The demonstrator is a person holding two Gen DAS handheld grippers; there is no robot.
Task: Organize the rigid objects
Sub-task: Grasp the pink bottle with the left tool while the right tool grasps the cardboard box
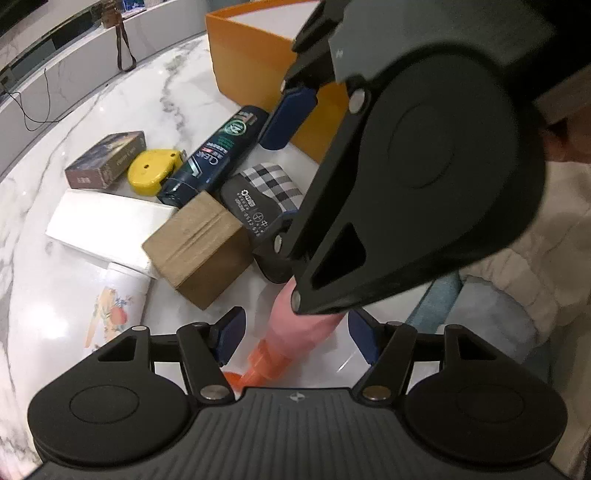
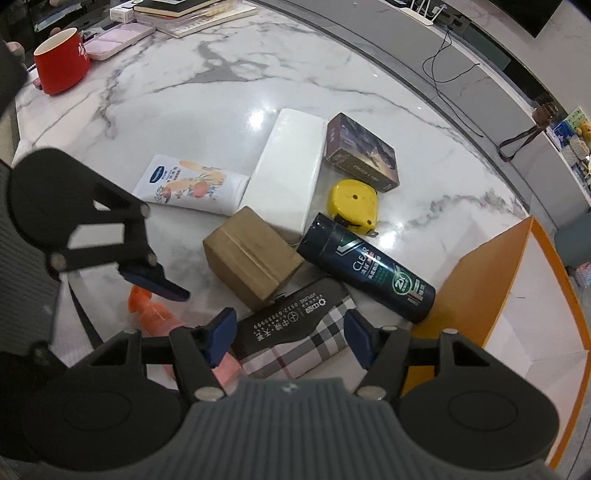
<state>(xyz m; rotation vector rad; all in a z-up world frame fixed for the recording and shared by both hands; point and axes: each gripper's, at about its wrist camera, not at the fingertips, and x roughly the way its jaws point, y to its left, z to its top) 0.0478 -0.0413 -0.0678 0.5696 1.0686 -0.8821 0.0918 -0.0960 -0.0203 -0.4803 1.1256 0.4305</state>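
A pile of objects lies on the marble table [image 2: 229, 92]: a pink bottle with an orange cap [image 1: 306, 328], a plaid pouch with a black flap [image 2: 295, 336], a dark Clear shampoo bottle [image 2: 369, 269], a cardboard box [image 2: 251, 258], a white box [image 2: 288, 173], a yellow tape measure [image 2: 354, 203], a dark card box [image 2: 362, 153] and a white tube [image 2: 192, 184]. My left gripper [image 1: 297, 343] is open, straddling the pink bottle. My right gripper [image 2: 288, 341] is open, over the plaid pouch. The right gripper also shows in the left wrist view [image 1: 280, 184], covering part of the pouch [image 1: 266, 188].
An open orange box [image 2: 517, 295] with a white inside stands at the right of the pile. A red mug [image 2: 62, 61], a pink case [image 2: 118, 40] and books [image 2: 184, 11] sit at the table's far side. A cable [image 2: 443, 62] lies on the grey ledge behind.
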